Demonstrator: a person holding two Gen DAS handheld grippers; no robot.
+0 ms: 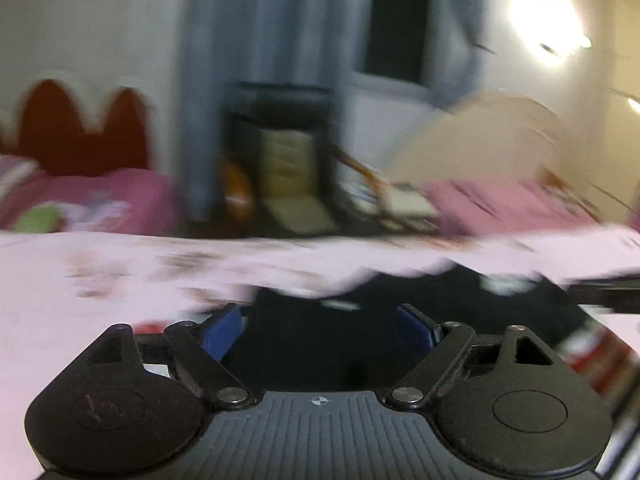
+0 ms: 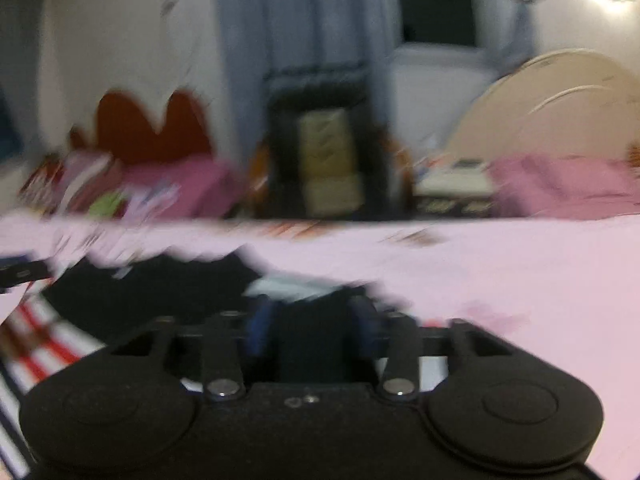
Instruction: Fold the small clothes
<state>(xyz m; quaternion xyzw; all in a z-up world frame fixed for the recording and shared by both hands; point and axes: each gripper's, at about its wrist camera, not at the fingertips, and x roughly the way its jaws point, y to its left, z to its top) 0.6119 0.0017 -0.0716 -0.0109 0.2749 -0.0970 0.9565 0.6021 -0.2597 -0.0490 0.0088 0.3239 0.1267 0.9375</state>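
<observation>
Both my grippers tilt down over the black garment [image 1: 320,344] on the pink sheet [image 1: 80,320]: left gripper [image 1: 320,330] released, right gripper [image 2: 314,330] half-parted, grip unclear.

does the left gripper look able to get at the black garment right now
Probably yes: the left gripper hangs open right above the black garment on the pink sheet, with nothing visible between them, though the picture is blurred.
</observation>
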